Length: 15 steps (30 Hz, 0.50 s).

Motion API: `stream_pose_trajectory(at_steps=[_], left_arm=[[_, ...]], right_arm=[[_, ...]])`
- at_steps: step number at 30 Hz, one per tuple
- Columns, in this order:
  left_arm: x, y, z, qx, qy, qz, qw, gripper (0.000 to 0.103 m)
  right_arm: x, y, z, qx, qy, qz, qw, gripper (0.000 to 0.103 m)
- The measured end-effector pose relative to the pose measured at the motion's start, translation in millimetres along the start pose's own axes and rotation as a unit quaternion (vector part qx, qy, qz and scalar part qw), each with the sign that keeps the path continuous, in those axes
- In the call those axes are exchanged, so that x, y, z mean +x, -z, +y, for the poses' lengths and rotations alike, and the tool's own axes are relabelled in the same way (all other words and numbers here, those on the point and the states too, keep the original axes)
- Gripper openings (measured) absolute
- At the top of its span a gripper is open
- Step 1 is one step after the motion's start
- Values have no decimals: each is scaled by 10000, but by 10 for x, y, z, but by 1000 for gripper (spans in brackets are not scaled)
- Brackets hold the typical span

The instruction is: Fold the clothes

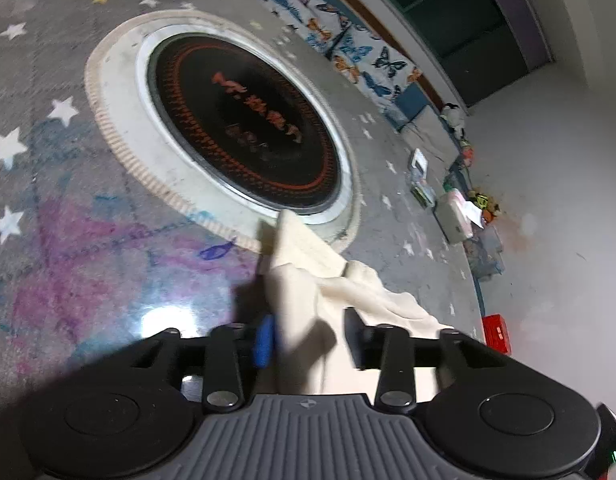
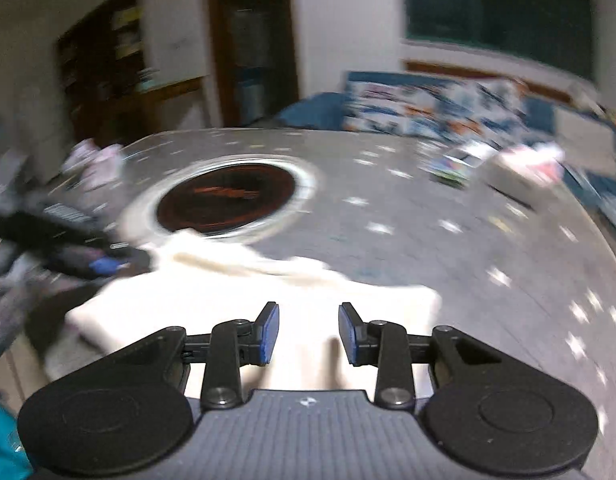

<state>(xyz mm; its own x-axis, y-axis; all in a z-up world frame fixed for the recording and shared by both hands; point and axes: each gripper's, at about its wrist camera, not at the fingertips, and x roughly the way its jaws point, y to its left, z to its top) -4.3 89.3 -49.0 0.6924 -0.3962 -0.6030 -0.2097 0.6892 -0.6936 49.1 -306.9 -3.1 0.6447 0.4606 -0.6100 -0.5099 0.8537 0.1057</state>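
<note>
My left gripper has cream cloth between its half-open fingers, just below the burner; contact looks unclear. My right gripper hovers part-open, empty, above the cloth.

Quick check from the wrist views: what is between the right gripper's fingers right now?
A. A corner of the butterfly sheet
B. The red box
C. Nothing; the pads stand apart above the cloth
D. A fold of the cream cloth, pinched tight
C: in the right wrist view the right gripper has its blue pads apart with a clear gap, and the cream cloth lies flat below, ungripped.
</note>
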Motion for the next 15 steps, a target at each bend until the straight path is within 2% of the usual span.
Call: stream_pose_trajectory(at_steps=[3, 9, 11, 13, 15], left_arm=[[-3, 20, -48, 114, -6, -36, 9999, 55], [-4, 35, -67, 212, -19, -79, 9997, 53], [11, 36, -72, 239, -32, -69, 9997, 48], [38, 37, -73, 248, -55, -42, 9997, 36], [47, 30, -59, 243, -86, -35, 9997, 29]], right_arm=[[87, 42, -290, 597, 190, 50, 9980, 32], [248, 170, -653, 1506, 5, 173, 9884, 36], [290, 202, -701, 1689, -34, 188, 9854, 38], [300, 217, -712, 1811, -106, 162, 9833, 39], [305, 210, -699, 1885, -202, 148, 9817, 38]])
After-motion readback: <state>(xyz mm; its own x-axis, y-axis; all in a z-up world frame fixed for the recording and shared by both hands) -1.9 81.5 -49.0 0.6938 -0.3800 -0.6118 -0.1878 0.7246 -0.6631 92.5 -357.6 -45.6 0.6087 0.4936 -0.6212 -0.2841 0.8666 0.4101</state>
